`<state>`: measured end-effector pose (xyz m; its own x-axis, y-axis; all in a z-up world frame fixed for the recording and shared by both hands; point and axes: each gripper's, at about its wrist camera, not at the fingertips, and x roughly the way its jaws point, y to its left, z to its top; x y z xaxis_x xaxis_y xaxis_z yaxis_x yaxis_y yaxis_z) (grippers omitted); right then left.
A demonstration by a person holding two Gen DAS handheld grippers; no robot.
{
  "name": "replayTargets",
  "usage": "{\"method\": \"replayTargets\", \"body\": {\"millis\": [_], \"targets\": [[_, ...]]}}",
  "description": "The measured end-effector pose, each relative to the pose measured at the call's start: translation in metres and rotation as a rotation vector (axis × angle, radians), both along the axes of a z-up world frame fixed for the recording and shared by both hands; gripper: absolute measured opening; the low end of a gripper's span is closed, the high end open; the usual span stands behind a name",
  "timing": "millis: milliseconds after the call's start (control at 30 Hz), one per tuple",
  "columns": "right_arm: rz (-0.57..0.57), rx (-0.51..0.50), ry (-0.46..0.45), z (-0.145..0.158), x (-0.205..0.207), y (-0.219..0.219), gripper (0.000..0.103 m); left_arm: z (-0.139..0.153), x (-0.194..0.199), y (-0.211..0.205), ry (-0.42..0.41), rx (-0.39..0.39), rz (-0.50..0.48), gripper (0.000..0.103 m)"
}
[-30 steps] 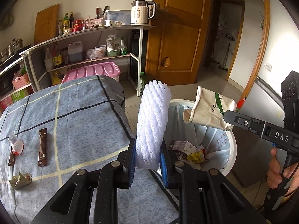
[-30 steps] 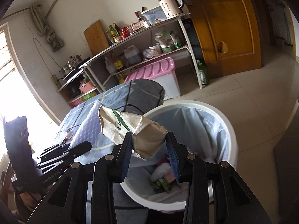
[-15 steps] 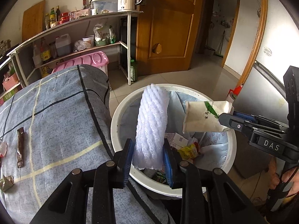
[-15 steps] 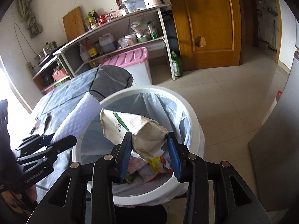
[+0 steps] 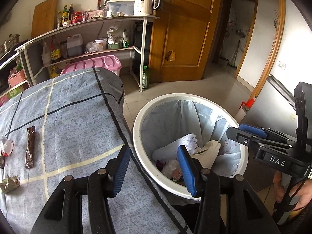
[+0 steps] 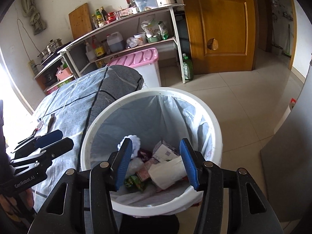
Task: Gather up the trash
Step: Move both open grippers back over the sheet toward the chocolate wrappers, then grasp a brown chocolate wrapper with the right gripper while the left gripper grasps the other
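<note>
A: Our left hand-held gripper (image 5: 154,168) and right hand-held gripper (image 6: 156,162) are both opening, nothing between their jaws.

B: Beyond them, we see the foam sleeve (image 5: 175,146) and paper bag (image 6: 167,170) lying inside the bin (image 6: 214,124); 3 wrappers (image 5: 30,149) lie on the worktop (image 5: 78,120).

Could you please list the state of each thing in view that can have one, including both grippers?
left gripper: jaws opening, nothing between them.
right gripper: jaws opening, nothing between them.
trash bin: uncovered, lined, partly filled.
white foam sleeve: lying in the bin.
paper bag: lying in the bin.
brown wrapper: lying flat on the tablecloth.
wooden door: ajar.
</note>
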<state>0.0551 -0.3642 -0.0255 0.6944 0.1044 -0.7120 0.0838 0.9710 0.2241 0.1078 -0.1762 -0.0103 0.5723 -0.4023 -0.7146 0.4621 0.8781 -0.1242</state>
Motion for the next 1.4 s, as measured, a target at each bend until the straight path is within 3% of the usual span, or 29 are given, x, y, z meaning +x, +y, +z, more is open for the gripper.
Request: {"method": "replayTargets", "body": {"millis": [367, 733, 1033, 1400], "targets": [[0.082, 0.026, -0.045, 0.012, 0.004, 0.044, 0.052, 0.009, -0.004, 0.052, -0.028, -0.018, 0.095, 0.051], [0.205, 0.057, -0.059, 0.016, 0.021, 0.111, 0.052, 0.016, -0.007, 0.135, -0.067, -0.016, 0.285, 0.051], [0.286, 0.057, -0.042, 0.013, 0.044, 0.167, 0.052, 0.012, -0.005, 0.209, -0.061, -0.007, 0.447, 0.051], [0.384, 0.039, -0.014, 0.007, 0.079, 0.234, 0.052, 0.002, 0.001, 0.274, -0.044, 0.004, 0.560, 0.051]]}}
